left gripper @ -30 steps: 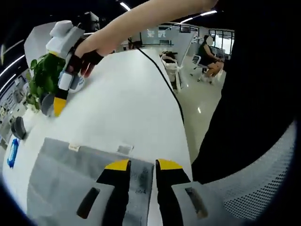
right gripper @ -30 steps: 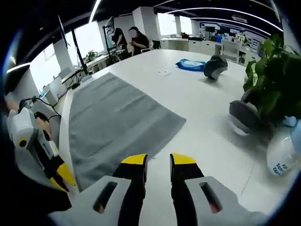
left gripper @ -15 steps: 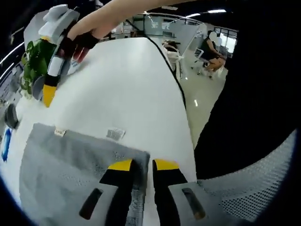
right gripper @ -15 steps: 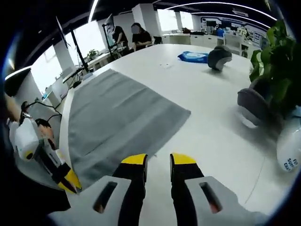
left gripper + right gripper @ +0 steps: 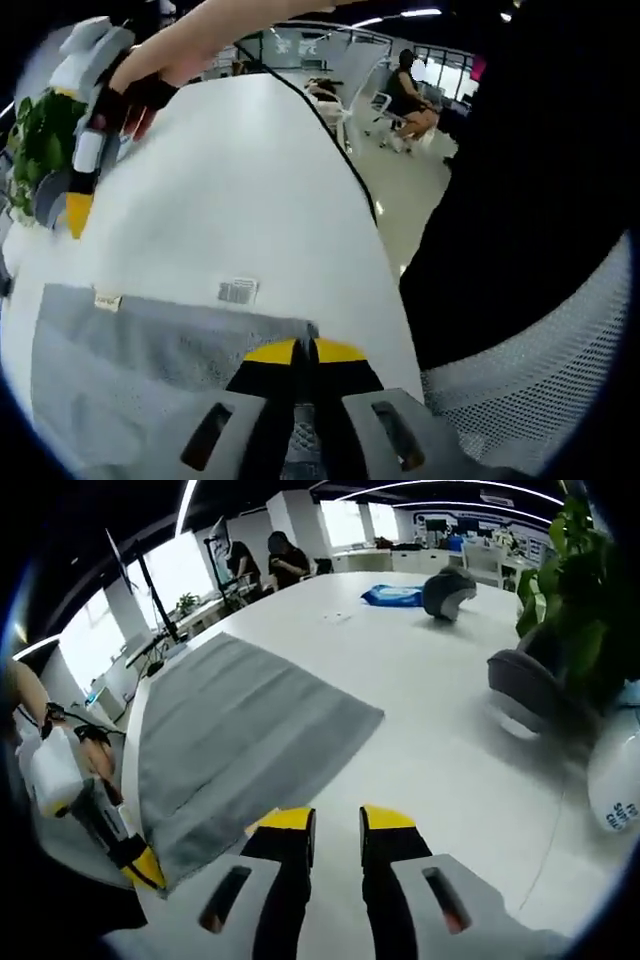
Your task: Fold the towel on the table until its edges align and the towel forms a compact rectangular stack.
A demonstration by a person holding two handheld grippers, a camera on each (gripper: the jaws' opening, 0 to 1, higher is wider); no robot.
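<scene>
White table (image 5: 450,770): grey towel (image 5: 230,730) flat; left gripper (image 5: 303,352) clamped on towel corner; right gripper (image 5: 336,822) parted, empty; office behind.

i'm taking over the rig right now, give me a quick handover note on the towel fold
Left gripper: jaws closed on the towel at its near corner by the table edge.
Right gripper: jaws apart, holding nothing, over bare table just short of the towel's other near corner.
Towel: lying flat and spread on the table, no fold made yet.
Also on the table: plant, blue pack.
Left to do: probably grip the second corner with the right, carry both corners over to the far edge, line up edges, then fold again into a compact rectangle.
</scene>
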